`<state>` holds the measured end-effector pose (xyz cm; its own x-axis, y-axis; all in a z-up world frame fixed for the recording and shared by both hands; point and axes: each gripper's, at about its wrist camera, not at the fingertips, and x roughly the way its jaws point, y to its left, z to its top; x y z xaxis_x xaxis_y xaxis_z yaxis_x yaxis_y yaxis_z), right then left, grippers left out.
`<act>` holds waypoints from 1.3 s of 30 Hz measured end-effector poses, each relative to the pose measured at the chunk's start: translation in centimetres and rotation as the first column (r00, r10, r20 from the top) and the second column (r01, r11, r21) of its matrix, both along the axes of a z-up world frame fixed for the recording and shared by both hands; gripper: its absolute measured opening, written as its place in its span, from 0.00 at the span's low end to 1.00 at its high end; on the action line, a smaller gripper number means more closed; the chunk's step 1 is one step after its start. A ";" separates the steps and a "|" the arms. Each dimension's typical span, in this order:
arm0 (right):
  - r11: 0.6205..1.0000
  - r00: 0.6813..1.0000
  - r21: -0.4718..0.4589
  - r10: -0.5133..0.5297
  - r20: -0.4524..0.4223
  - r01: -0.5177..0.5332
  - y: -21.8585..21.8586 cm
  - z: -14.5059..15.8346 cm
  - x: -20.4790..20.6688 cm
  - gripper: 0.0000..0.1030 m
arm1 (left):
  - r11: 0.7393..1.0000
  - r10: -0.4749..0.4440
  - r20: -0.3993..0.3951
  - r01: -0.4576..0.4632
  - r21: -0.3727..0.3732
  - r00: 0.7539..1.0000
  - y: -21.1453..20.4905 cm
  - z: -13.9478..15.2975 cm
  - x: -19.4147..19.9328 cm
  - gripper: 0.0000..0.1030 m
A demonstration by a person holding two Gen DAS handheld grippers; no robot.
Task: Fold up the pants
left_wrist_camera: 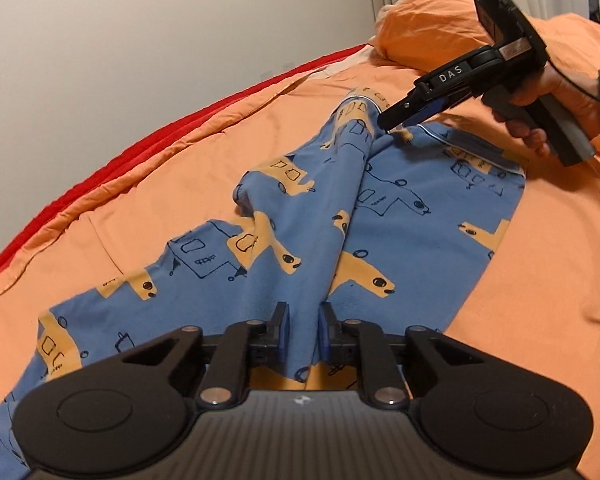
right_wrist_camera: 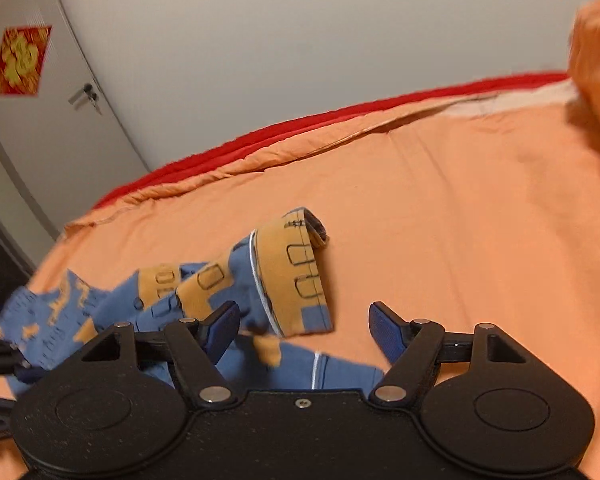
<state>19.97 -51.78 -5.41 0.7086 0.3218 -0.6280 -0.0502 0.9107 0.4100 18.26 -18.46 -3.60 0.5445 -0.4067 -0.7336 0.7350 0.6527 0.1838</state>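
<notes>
Nearest the left camera, the left hand-held gripper [left_wrist_camera: 303, 322] pinches a raised ridge of the blue pants [left_wrist_camera: 400, 208], which lie spread on the orange bed [left_wrist_camera: 520, 280], probably to lift the cloth for a fold. At the waistband [right_wrist_camera: 296, 268] the right hand-held gripper [right_wrist_camera: 304, 326] stands half open, gripping nothing yet. An orange pillow [left_wrist_camera: 420, 36] lies well apart; nothing blocks the fold.

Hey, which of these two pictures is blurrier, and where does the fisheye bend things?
Right wrist view: blurrier, with the pants smeared at the left and the pillow streaked. Left wrist view: sharp on the pants; the bed's red edge bows into an arc. Both have warm, even light.
</notes>
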 end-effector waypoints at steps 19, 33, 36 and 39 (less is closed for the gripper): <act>0.997 1.000 -0.071 -0.018 -0.024 0.016 -1.6 10.3 -9.0 0.02 | 0.984 -0.110 -0.112 0.092 -0.154 0.988 3.2 3.3 -1.0 0.35; 0.993 0.991 -0.026 -0.120 -0.055 0.119 1.5 2.7 -16.5 0.43 | 0.992 -0.117 0.030 0.115 0.041 0.993 5.5 0.4 -5.0 0.44; 0.988 0.987 0.051 -0.144 -0.073 0.148 1.1 2.3 -15.8 0.42 | 0.992 -0.116 0.022 0.114 0.055 0.993 5.6 0.1 -5.0 0.35; 0.987 0.989 0.076 -0.140 -0.055 0.144 1.6 2.7 -15.4 0.42 | 0.991 -0.121 0.022 0.119 0.058 0.992 5.8 0.3 -5.0 0.33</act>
